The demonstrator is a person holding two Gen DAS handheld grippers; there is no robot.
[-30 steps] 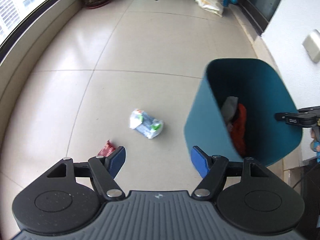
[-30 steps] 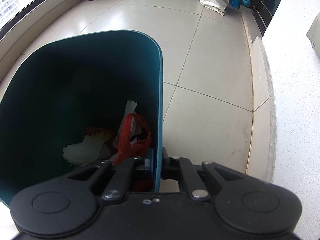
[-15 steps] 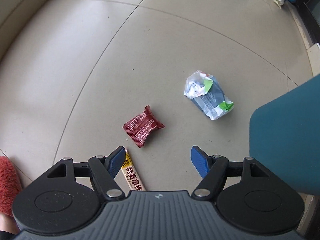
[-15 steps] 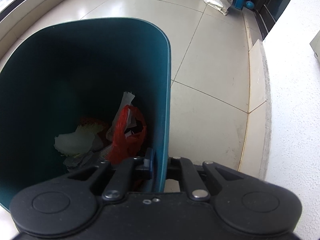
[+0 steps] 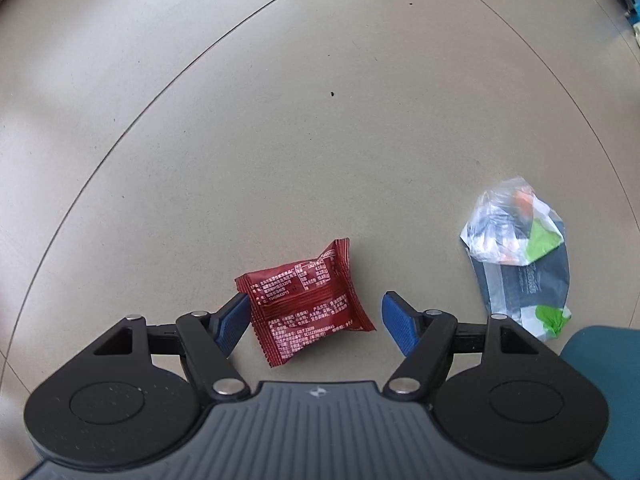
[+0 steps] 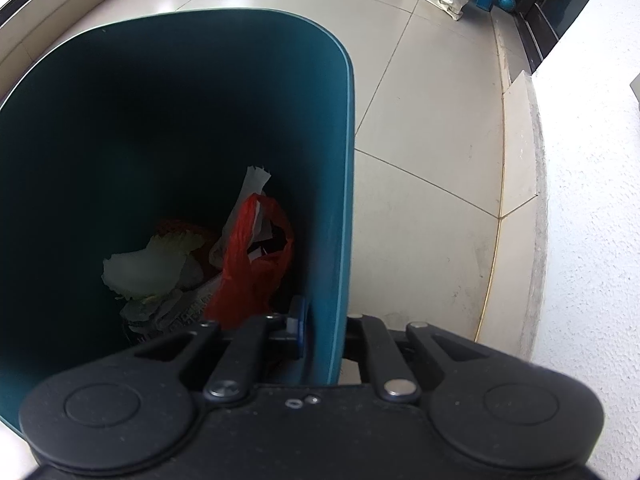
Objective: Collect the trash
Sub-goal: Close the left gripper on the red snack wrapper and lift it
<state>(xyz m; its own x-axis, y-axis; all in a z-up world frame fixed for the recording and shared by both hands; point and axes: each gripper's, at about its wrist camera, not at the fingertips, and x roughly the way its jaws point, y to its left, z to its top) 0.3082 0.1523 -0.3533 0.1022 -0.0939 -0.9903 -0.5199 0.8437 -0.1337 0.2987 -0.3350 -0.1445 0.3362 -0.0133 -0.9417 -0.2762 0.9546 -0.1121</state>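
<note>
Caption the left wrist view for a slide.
Open left hand-held gripper straddles a red snack wrapper on the tiled floor, crumpled plastic wrapper nearby.

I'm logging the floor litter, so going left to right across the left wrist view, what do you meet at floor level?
Left blue pad → red wrapper, lying between the open pads → right blue pad → crumpled clear wrapper → bin at the right edge.

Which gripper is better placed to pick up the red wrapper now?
Left. The left gripper is open astride the red wrapper; the right gripper is shut on the bin wall.
</note>
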